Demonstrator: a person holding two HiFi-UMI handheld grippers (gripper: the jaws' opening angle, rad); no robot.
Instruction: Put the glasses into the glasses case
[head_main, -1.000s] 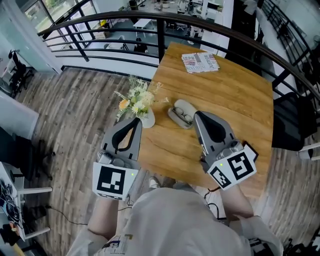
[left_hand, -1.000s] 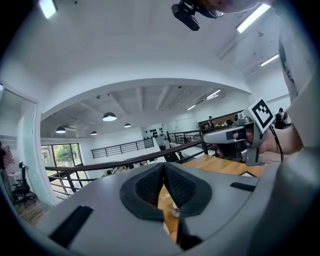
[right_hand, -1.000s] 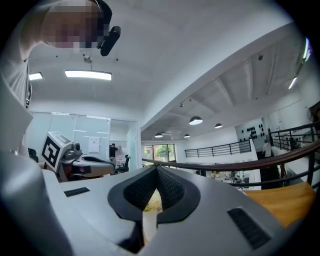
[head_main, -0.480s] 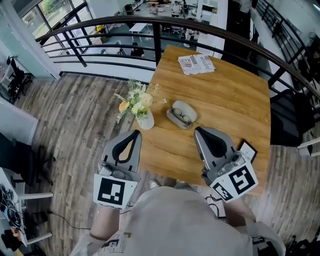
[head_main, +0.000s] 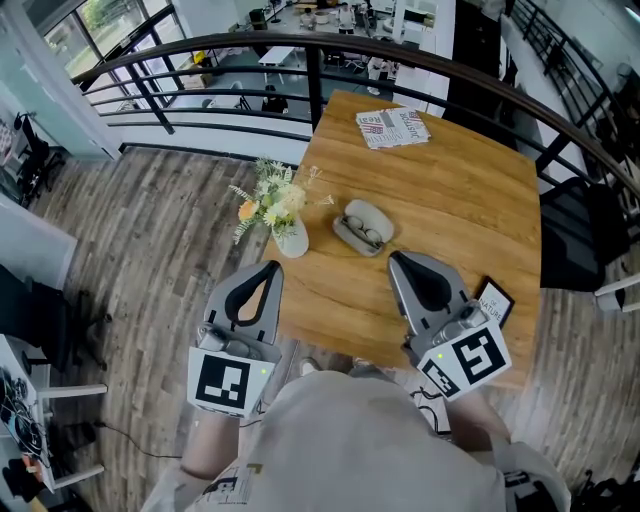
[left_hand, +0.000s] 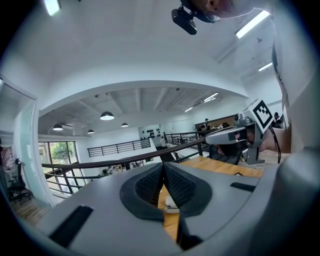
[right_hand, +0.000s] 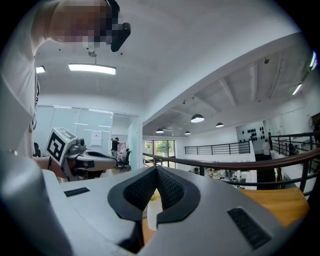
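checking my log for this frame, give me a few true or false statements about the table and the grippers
1. The case lies open with the glasses in it. True.
2. The left hand-held gripper holds the glasses. False: its jaws are together on nothing.
3. In the head view, the vase stands left of the case. True.
4. The magazine lies on the floor. False: it lies on the table, at the far edge.
5. The right hand-held gripper is wide open. False: its jaws are together, empty.
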